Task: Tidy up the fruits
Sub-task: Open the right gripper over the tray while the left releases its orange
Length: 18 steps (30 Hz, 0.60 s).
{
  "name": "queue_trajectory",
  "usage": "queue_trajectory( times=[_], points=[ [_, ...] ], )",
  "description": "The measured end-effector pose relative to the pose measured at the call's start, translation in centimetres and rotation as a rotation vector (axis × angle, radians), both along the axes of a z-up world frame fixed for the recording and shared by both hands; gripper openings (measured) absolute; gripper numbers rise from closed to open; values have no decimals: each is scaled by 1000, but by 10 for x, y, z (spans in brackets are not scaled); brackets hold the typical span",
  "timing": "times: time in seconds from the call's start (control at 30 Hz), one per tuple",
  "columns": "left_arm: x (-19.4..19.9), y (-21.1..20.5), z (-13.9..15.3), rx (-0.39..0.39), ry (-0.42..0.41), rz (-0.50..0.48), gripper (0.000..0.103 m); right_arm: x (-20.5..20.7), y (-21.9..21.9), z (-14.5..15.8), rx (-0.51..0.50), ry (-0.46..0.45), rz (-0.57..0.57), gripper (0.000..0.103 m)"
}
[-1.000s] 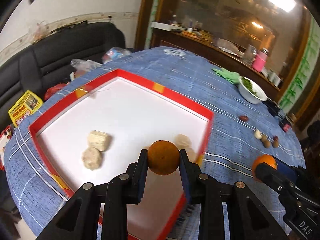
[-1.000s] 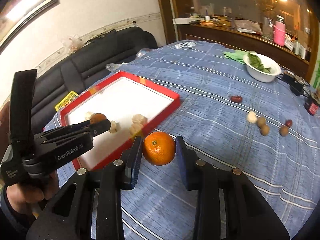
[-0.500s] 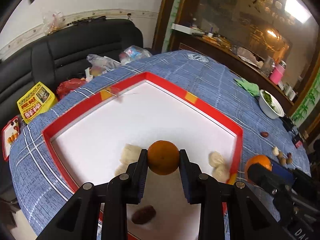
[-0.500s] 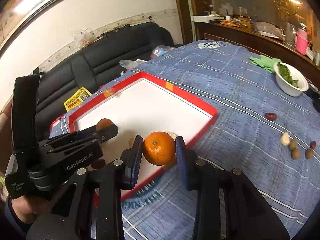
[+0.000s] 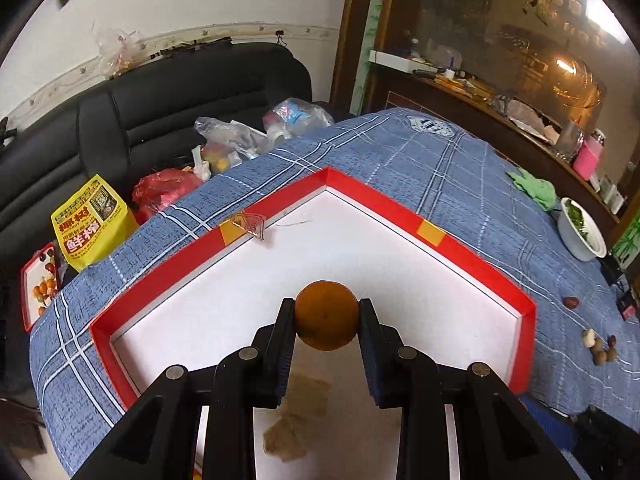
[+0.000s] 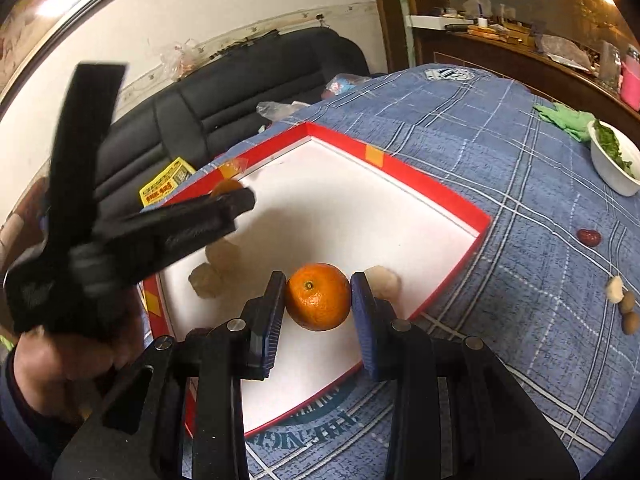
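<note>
On your left, you are holding the black two-finger left gripper [image 5: 326, 322] above the white floor of the shallow red-walled cardboard tray [image 5: 384, 200]. Its jaws are standing narrowly apart and pinching a dull round orange tangerine [image 5: 326, 315] clear of the tray floor. In the right wrist view the same gripper [image 6: 236, 196] is showing blurred over the tray's left half, with your hand [image 6: 60, 364] gripping its handle.

Further right, you are keeping the right gripper [image 6: 318, 308] over the tray's near right part, its blue pads clamping a bright, glossy orange tangerine [image 6: 318, 302] with its stem scar facing the camera.

Pale rough lumps [image 6: 216, 268] are lying on the tray floor, one [image 6: 384, 282] just beside the right finger. The tray is sitting on a blue checked tablecloth [image 6: 520, 184], where a red date [image 6: 589, 237] and small brown nuts [image 6: 626, 308] are lying scattered to the right.
</note>
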State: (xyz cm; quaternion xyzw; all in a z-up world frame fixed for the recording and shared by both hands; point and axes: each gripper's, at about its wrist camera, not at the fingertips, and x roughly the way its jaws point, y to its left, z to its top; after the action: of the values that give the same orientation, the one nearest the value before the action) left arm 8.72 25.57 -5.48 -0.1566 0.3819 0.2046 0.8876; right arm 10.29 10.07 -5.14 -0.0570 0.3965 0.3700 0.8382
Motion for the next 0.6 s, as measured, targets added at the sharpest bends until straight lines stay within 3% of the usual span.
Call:
queue_trajectory(
  times=[0.33, 0.43, 0.47, 0.53, 0.6],
  points=[
    [11, 3, -4, 1, 19, 21, 30, -6, 8, -9, -23, 6, 23, 33],
    [14, 6, -8, -17, 73, 38, 33, -4, 8, -13, -38, 23, 9, 35],
    [13, 8, -8, -26, 87, 54, 39, -4, 8, -13, -51, 29, 5, 37],
    [8, 10, -4, -34, 86, 87, 52, -6, 3, -11, -40, 32, 4, 54],
    [-2, 12, 3, -40, 74, 148, 64, -10, -5, -2, -16, 20, -1, 54]
  ],
)
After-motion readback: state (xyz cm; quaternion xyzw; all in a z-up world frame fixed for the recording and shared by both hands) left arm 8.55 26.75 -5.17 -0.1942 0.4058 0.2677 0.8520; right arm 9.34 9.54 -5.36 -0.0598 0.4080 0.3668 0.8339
